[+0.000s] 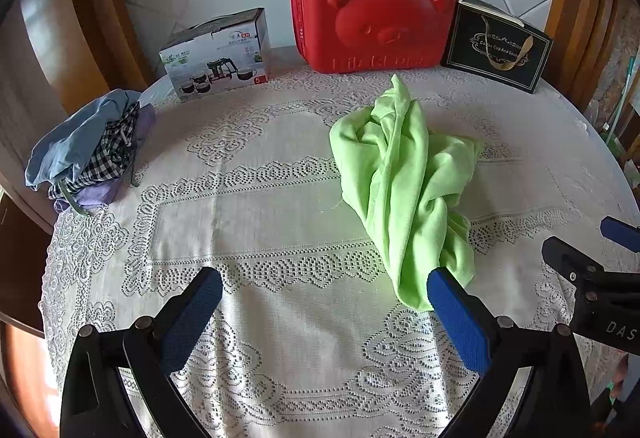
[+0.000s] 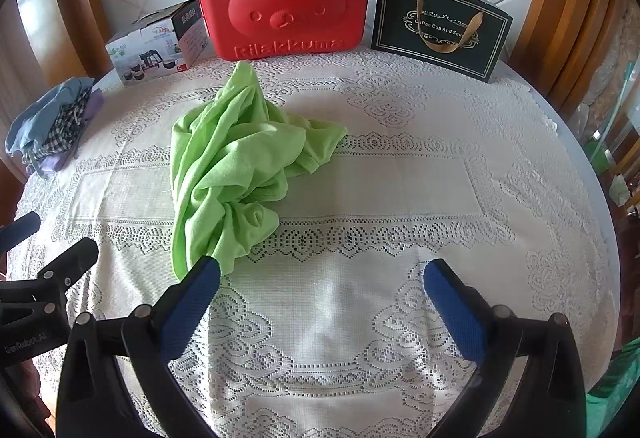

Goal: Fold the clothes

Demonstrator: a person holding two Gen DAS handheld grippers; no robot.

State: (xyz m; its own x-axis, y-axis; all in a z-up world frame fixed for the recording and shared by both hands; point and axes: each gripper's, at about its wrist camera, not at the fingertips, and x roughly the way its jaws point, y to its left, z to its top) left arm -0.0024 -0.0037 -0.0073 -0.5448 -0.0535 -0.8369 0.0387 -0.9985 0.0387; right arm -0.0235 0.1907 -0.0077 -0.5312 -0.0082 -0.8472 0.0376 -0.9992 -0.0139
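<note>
**Inspector:** State the position of the garment.

**Assistant:** The green garment (image 1: 404, 177) lies crumpled and twisted on the lace tablecloth (image 1: 260, 205), roughly mid-table, its far tip pointing toward the red bear case (image 1: 376, 9). No edge is laid flat; folding has not started, in my judgement.

**Inspector:** The grippers?

**Assistant:** The left gripper (image 1: 324, 302) hovers over the near part of the table, fingers spread wide, nothing between them. Its right finger (image 1: 456, 314) overlaps the garment's near end in the left wrist view; whether it touches, I cannot tell. The right gripper (image 2: 322, 298) is likewise spread wide and empty, with the garment's near end just by its left finger (image 2: 192, 302).

**Inspector:** Why so placed?

**Assistant:** Likely both are set side by side at the near end to take hold there and draw the cloth out flat.

**Inspector:** Other items?

**Assistant:** A heap of other clothes (image 1: 88, 153) sits at the left edge, well apart, probably awaiting their turn. A tea-set box (image 1: 216, 53) and a black gift bag (image 1: 500, 45) flank the case along the far edge, out of the working area.
</note>
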